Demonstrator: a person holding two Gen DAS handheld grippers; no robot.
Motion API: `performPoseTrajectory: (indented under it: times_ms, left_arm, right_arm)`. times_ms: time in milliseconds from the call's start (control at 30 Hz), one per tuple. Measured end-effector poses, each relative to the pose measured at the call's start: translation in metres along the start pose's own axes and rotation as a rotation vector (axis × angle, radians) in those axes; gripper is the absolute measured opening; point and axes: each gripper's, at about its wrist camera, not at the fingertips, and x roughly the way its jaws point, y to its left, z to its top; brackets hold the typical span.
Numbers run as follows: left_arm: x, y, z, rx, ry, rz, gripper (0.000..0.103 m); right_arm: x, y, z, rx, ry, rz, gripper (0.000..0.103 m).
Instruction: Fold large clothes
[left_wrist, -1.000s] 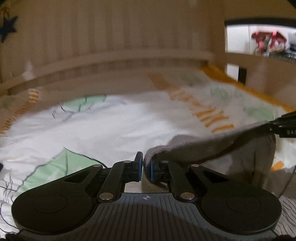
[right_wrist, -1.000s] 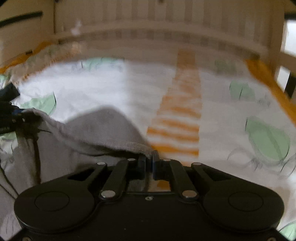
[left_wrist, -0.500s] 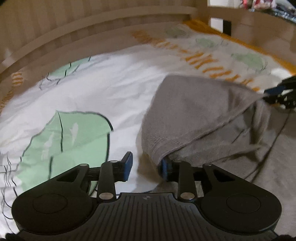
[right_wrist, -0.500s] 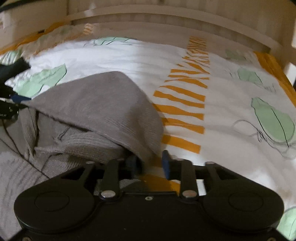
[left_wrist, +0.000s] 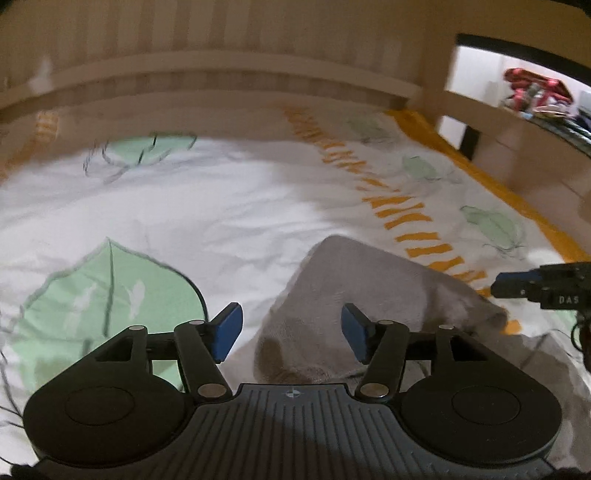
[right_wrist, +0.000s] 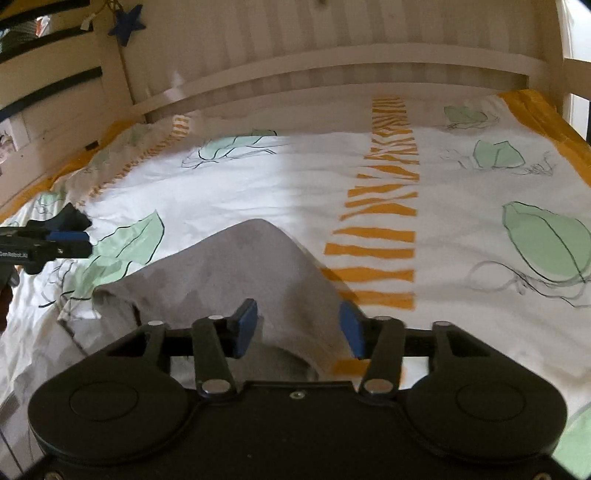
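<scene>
Grey garment (left_wrist: 369, 291) lying slack on my leaf-print bedsheet (left_wrist: 207, 221), left gripper (left_wrist: 291, 328) jaws opening off it, right gripper (right_wrist: 299, 326) jaws closing, pads clear of cloth.

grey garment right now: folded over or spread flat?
Folded over: the grey garment lies doubled on the bedsheet, its top layer humped over the layer beneath.

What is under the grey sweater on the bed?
The grey sweater lies on a white bedsheet with green leaves and orange stripes. What the sheet shows right beneath it is covered, so I cannot tell.
</scene>
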Motion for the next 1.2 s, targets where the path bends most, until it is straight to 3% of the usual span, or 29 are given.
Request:
performPoseTrajectory:
  times_ms: [200, 300, 433, 567, 667, 733, 833, 1200]
  left_arm:
    - [0.040, 0.009, -0.032, -0.006, 0.152, 0.063, 0.060]
    - [0.038, 0.023, -0.043, -0.069, 0.132, 0.025, 0.062]
    - [0.029, 0.022, -0.027, -0.044, 0.160, 0.006, 0.061]
    - [0.014, 0.020, 0.000, -0.049, 0.093, -0.050, 0.061]
    - [0.022, 0.018, 0.020, -0.033, 0.097, -0.073, 0.062]
    - [0.033, 0.013, 0.029, 0.007, 0.110, -0.075, 0.062]
    - [0.053, 0.006, 0.033, 0.050, 0.149, -0.083, 0.061]
    - [0.109, 0.011, 0.028, 0.029, 0.237, -0.120, 0.061]
  right_arm:
    - [0.035, -0.005, -0.016, 0.034, 0.084, -0.065, 0.041]
    - [0.039, -0.019, -0.033, 0.038, 0.124, -0.095, 0.038]
    - [0.027, -0.029, -0.033, 0.059, 0.126, -0.081, 0.038]
    - [0.012, -0.026, -0.014, 0.021, 0.082, -0.051, 0.046]
    - [0.013, -0.025, 0.005, 0.030, 0.056, -0.020, 0.049]
    - [0.020, -0.022, 0.017, 0.021, 0.049, -0.008, 0.055]
    - [0.040, -0.018, 0.030, 0.005, 0.062, 0.008, 0.055]
    - [0.109, -0.009, 0.038, -0.017, 0.167, 0.054, 0.056]
